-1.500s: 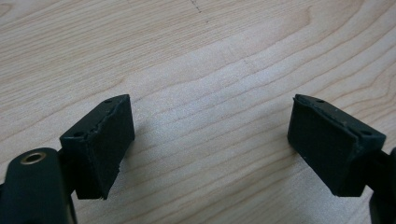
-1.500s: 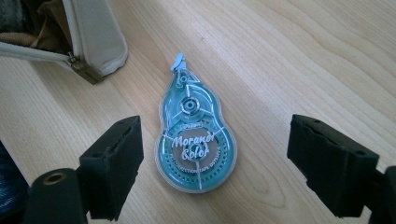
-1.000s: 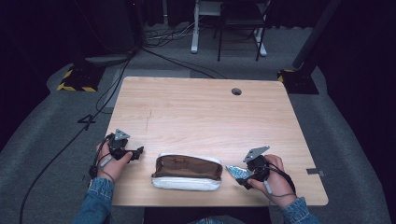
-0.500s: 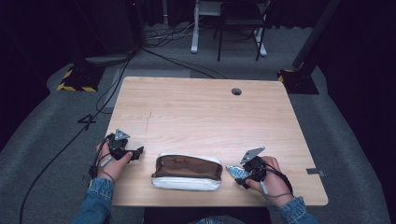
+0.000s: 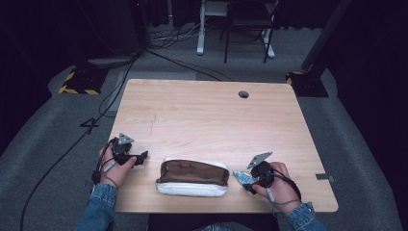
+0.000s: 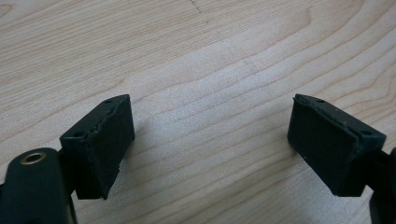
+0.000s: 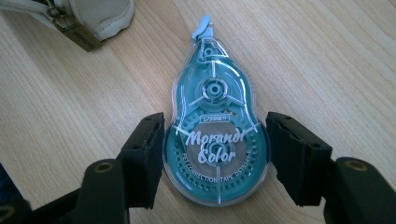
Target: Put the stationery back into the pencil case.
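While the right gripper [image 7: 215, 154] is straddling the teal correction tape [image 7: 215, 135] at frame centre, jaws open and barely touching, it should be closing squarely on the wide body; the left gripper [image 6: 210, 140] is idling, spread wide.

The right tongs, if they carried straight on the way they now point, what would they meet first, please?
Between the right tongs lies a teal correction tape, so they would probably push that first. Beyond it, slightly off to one side, is the end of the pouch, though depth is hard to judge.
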`<state>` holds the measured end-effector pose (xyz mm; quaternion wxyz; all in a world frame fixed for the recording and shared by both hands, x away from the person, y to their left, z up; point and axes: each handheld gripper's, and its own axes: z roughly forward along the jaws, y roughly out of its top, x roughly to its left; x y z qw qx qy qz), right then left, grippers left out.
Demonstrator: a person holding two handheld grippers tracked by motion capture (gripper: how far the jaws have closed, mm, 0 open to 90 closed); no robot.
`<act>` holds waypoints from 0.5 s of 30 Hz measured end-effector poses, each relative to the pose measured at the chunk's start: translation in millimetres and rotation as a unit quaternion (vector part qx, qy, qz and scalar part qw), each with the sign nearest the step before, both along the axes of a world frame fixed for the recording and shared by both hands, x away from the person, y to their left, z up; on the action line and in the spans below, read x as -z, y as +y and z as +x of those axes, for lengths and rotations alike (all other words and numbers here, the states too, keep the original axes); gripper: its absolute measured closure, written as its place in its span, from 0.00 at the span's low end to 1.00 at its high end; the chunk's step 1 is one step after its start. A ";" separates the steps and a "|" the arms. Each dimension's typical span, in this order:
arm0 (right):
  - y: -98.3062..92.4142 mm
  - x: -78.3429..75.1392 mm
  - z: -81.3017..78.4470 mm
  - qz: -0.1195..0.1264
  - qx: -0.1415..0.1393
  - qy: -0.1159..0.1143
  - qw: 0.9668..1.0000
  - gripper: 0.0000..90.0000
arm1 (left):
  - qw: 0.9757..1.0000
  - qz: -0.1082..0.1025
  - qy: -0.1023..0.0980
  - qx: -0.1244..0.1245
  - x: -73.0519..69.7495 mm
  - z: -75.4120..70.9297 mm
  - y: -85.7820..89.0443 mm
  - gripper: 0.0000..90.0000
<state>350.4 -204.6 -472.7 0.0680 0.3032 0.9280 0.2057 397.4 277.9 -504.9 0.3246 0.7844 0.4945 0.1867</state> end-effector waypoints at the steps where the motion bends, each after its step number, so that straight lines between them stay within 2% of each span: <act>1: 0.0 0.0 -0.2 0.000 0.002 0.000 1.000 0.44 | 1.000 0.000 0.000 0.000 0.0 0.0 0.0 0.17; 15: -1.7 -8.2 -2.2 0.009 0.014 -0.012 1.000 0.44 | 1.000 0.000 0.000 0.000 0.0 0.0 0.0 0.17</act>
